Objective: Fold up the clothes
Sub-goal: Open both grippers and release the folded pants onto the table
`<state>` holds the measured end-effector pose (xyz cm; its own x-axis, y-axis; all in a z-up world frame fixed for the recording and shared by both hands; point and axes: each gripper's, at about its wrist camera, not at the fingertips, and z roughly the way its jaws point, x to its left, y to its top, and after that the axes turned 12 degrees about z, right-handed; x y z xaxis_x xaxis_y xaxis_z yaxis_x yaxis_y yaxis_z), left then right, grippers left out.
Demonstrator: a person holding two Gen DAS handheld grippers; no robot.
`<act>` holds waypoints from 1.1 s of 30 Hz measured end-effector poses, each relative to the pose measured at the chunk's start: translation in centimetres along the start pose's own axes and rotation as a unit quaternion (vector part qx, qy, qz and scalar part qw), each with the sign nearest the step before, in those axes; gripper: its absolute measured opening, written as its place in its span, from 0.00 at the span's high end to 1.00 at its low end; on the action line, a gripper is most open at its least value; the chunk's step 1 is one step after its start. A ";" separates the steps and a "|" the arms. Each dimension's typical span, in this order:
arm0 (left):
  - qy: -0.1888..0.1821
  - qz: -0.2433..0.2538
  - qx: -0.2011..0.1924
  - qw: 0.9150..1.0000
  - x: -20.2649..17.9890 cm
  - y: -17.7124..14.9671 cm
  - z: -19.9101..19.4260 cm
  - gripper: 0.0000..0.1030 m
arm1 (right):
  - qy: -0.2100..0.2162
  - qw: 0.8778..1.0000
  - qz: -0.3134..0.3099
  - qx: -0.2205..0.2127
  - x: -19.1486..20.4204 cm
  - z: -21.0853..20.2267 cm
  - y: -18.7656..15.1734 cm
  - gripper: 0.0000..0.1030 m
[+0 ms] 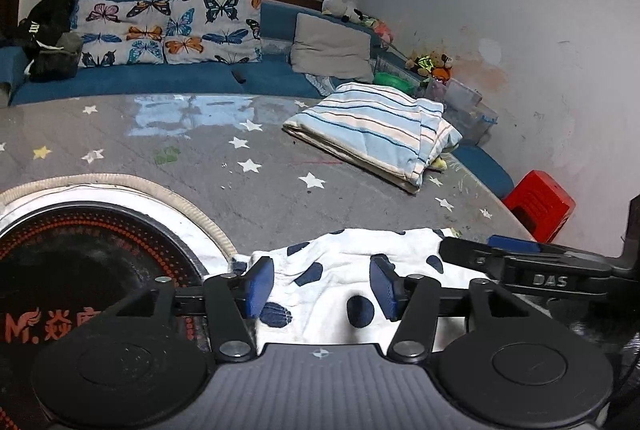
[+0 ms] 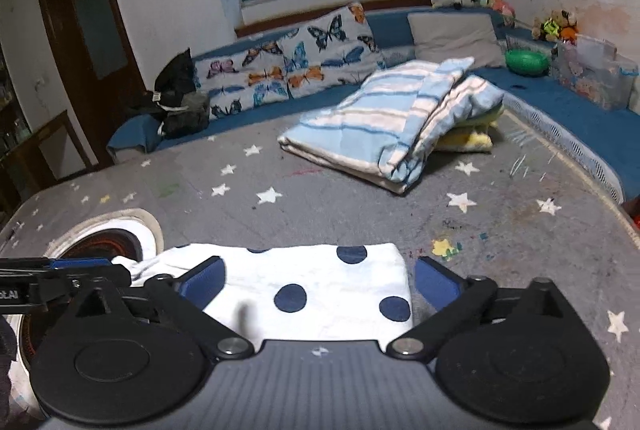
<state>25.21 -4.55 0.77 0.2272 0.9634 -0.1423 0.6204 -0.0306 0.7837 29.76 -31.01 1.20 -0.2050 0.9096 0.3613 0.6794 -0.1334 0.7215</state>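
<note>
A white garment with dark blue dots (image 1: 340,282) (image 2: 316,290) lies folded on the grey star-patterned table (image 1: 260,198) (image 2: 360,206). My left gripper (image 1: 322,286) is open, its blue pads on either side of the cloth's rumpled left part. My right gripper (image 2: 318,280) is open wider, its pads flanking the flat right part and its neat right edge. In the left wrist view the right gripper (image 1: 516,258) reaches in from the right over the cloth. The left gripper (image 2: 60,278) shows at the left edge of the right wrist view.
A round induction cooker (image 1: 80,270) (image 2: 108,250) is set into the table beside the garment. A folded striped blanket (image 1: 372,126) (image 2: 392,118) lies further back. A blue sofa with butterfly cushions (image 1: 172,26) (image 2: 292,58) runs behind, with a red stool (image 1: 540,202) at the right.
</note>
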 end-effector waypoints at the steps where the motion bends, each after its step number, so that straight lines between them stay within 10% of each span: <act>1: 0.002 0.000 -0.001 1.000 0.0 -0.1 -0.2 0.39 | -0.002 1.000 -0.002 -0.006 0.1 -0.5 -0.1 0.00; 9: 0.011 0.014 -0.041 0.999 -0.6 -0.8 -2.6 0.01 | 0.002 0.999 0.006 -0.038 0.2 -3.5 -1.5 0.00; 33: 0.079 0.080 -0.026 0.993 -2.1 -4.8 -4.5 0.00 | 0.034 0.999 -0.033 -0.001 0.8 -7.5 -8.1 0.00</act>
<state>18.37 -5.23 0.06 0.1960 0.9773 0.0808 0.5447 -0.1770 0.8197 18.82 -32.16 0.00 -0.2958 0.8881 0.3519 0.6619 -0.0751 0.7459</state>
